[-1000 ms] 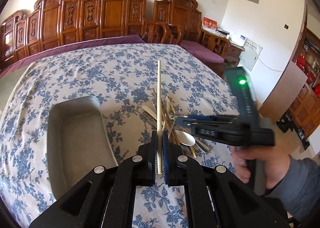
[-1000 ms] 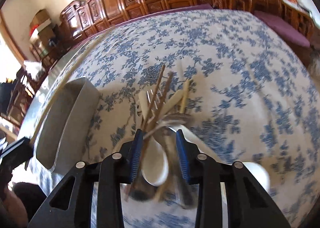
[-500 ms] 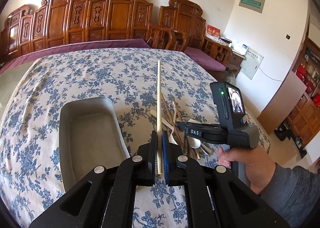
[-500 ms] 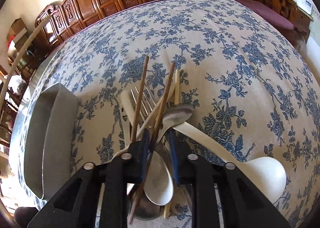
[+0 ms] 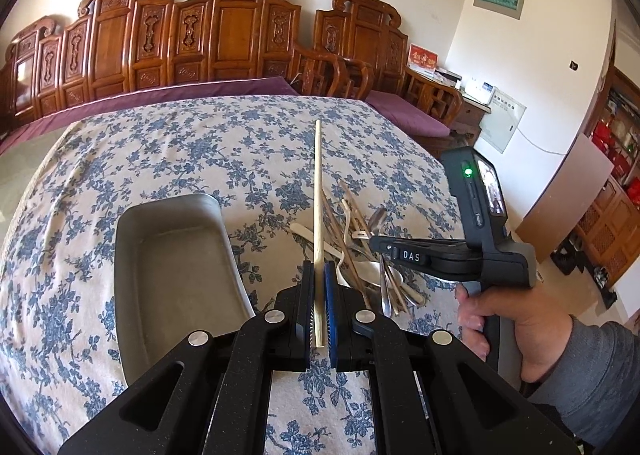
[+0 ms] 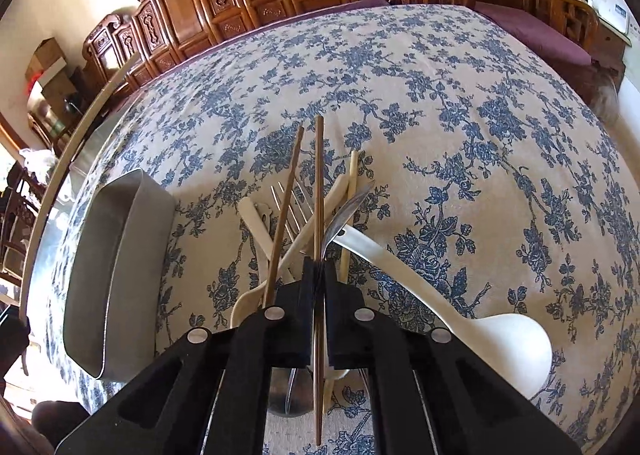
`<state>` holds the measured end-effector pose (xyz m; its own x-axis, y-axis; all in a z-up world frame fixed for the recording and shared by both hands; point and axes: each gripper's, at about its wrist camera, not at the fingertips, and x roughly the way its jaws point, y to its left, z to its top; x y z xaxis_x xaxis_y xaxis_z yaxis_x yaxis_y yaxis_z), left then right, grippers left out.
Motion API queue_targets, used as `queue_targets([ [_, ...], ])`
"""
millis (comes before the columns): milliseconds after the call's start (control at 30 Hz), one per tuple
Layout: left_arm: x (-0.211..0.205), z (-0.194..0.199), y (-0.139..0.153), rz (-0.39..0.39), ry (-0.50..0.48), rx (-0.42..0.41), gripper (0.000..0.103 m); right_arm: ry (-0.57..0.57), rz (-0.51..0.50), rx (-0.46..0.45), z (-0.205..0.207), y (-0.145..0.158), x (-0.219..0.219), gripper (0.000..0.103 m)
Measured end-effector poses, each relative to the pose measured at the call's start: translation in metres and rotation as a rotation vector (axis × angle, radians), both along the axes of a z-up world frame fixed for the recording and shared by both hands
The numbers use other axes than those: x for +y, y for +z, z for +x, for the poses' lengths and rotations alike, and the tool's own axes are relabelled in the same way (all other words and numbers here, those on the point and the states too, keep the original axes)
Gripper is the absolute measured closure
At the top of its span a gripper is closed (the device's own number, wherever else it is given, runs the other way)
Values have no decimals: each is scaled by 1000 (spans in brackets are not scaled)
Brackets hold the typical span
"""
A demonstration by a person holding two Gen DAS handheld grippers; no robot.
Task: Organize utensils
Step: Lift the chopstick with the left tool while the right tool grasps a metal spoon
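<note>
Now we note the left gripper (image 5: 319, 307) clamped on a pale chopstick (image 5: 318, 215), which points out over the floral tablecloth (image 5: 200, 143). Our right gripper (image 6: 319, 287) is pinched tight on a brown chopstick (image 6: 319, 191) above the utensil pile (image 6: 304, 223): a second brown chopstick (image 6: 285, 211), fork (image 6: 294, 201), metal spoon (image 6: 346, 213) and white ladle (image 6: 480, 331). Left of the pile sits the grey tray (image 6: 120, 255), nothing visible inside it. A hand (image 5: 516, 323) holds the right tool's grip.

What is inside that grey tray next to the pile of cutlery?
Nothing that shows: the grey tray has a bare floor in the left view. Its nearest corner is covered by the left gripper, which holds a pale chopstick, so that bit cannot be checked.
</note>
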<state>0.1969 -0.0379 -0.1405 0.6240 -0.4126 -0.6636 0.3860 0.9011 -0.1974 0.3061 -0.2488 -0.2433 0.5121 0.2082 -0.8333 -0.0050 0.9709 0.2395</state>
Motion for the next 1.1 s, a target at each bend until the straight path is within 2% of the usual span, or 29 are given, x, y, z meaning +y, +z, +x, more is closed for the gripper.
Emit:
queue_targets([
  [333,1,2,-2,6,2,3,99,3,44,0,8,-7,-4,97],
  [433,1,2,-3,7,0,1,99,0,48,-23,7,-4,-6,100],
  [733,4,1,1,12,4,-10,99,54,25,-90,-2,21,2,100],
  [1100,41,-11,15,61,105,-25,99,170,54,-182,-20,65,37,100],
])
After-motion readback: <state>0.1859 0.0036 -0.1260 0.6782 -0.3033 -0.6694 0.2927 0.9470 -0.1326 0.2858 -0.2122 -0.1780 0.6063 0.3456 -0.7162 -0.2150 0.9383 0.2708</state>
